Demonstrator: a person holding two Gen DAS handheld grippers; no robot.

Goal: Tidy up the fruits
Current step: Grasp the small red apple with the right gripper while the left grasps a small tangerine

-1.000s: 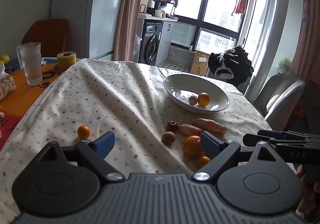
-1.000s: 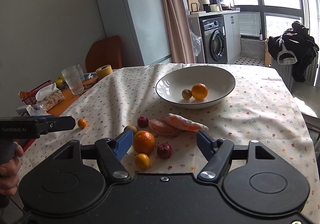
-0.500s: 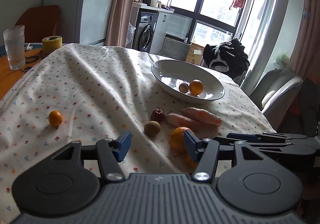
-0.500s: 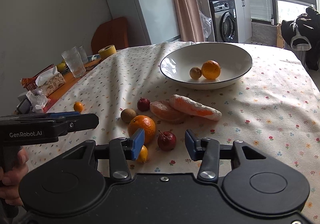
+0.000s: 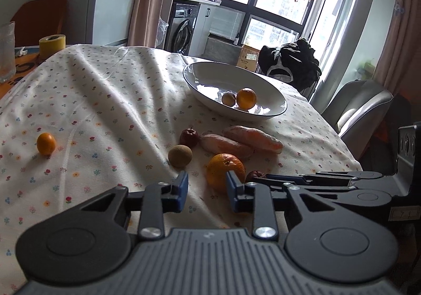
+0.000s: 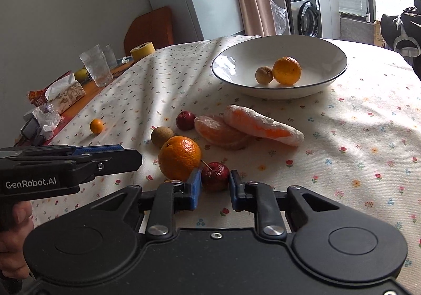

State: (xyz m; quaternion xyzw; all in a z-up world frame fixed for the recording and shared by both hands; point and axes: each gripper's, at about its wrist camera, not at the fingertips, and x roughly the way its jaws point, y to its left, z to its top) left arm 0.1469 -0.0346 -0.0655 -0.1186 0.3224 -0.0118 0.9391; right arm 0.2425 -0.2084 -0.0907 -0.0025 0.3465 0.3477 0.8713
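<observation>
Right wrist: orange (image 6: 180, 158) beside red fruit (image 6: 215, 176)

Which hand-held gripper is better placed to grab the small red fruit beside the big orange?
Right hand-held gripper: its open fingers already bracket the small red fruit. The left hand-held gripper faces the big orange.

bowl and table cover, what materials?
Bowl: looks like glazed white ceramic with a thin dark rim line; glossy window reflections suggest glaze, though melamine is possible. Table cover: woven fabric, matte, small floral print, visible creases and folds.
</observation>
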